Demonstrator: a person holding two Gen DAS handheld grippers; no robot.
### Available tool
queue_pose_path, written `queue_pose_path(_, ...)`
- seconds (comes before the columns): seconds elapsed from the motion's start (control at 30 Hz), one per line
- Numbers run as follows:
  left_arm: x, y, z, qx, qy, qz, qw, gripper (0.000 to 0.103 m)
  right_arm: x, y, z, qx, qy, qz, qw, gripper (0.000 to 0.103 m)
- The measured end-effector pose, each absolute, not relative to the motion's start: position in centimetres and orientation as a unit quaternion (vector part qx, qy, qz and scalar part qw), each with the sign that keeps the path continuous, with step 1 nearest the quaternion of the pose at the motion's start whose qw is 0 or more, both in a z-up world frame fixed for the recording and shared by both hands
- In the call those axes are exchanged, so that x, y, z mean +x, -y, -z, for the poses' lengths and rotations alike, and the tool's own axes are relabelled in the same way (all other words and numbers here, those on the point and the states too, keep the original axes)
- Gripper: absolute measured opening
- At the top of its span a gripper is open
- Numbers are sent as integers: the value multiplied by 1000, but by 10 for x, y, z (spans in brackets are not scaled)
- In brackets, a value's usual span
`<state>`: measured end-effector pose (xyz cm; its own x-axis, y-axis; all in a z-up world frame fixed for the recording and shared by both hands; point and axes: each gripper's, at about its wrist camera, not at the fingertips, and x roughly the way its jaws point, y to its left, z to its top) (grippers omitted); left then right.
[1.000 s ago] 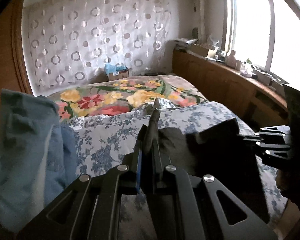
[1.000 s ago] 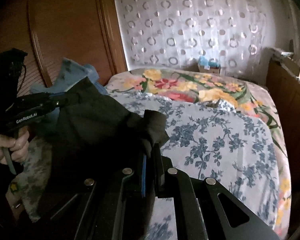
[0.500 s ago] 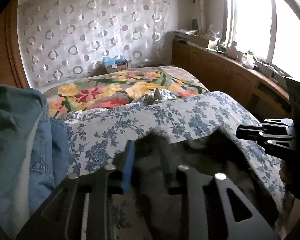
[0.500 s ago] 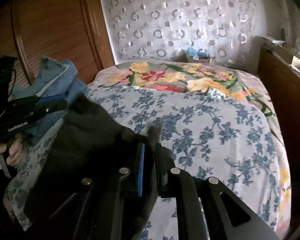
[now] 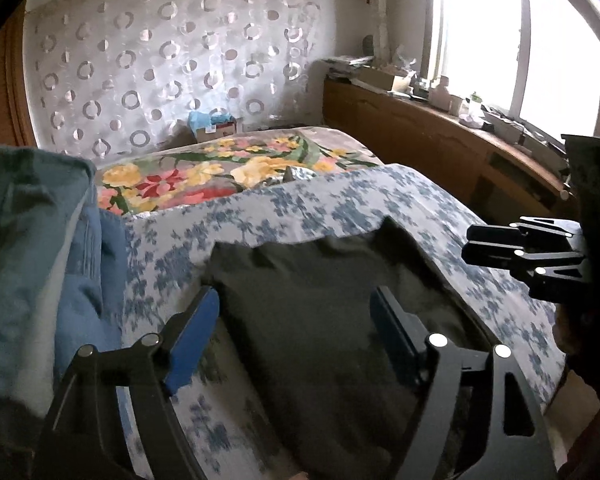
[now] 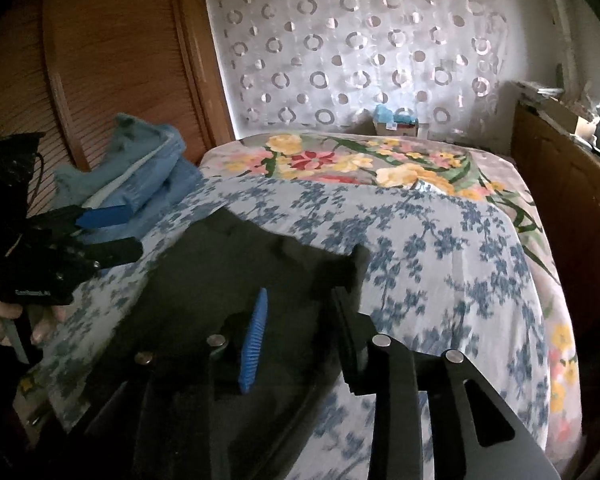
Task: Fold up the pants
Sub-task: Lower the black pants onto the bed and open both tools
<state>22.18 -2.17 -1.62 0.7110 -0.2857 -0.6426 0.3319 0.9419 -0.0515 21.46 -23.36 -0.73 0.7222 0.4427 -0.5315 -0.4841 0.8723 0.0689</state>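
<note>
The dark pants (image 5: 340,272) lie flat on the blue-flowered sheet (image 5: 300,208). My left gripper (image 5: 294,296) hovers over their near left part. Its jaws are opening wide, and the cloth lies below them without being pinched. In the right wrist view the pants (image 6: 220,272) spread left of my right gripper (image 6: 300,294). Its jaws are also opening, and a raised corner of cloth stands beside the right finger without being pressed. Each gripper shows in the other's view: the right gripper (image 5: 469,245) at the right edge, the left gripper (image 6: 134,230) at the left.
A pile of blue denim clothes (image 5: 40,240) (image 6: 148,172) lies at the bed's left edge by a wooden wardrobe (image 6: 100,60). A flowered blanket (image 5: 220,176) covers the far half of the bed. A cluttered wooden ledge (image 5: 440,140) runs under the window on the right.
Both grippers were shut on the pants' upper edge and held it up. Both have now opened and drawn back, and the pants have dropped flat onto the sheet.
</note>
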Motion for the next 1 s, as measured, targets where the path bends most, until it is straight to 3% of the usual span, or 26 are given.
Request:
queue_pose_path(0.4,164,25,17,37,-346,156,924,79,148,249,12,-27,-273,-238,932,36)
queue_pose_path(0.57,144,26,14,39,-342,153,926,79,124,255,12,-21,-269,-239,933,51)
queue_pose_path(1.0,110,23,10,30,-334,148,931,79,83,272,13,-14,-263,-221,939,52)
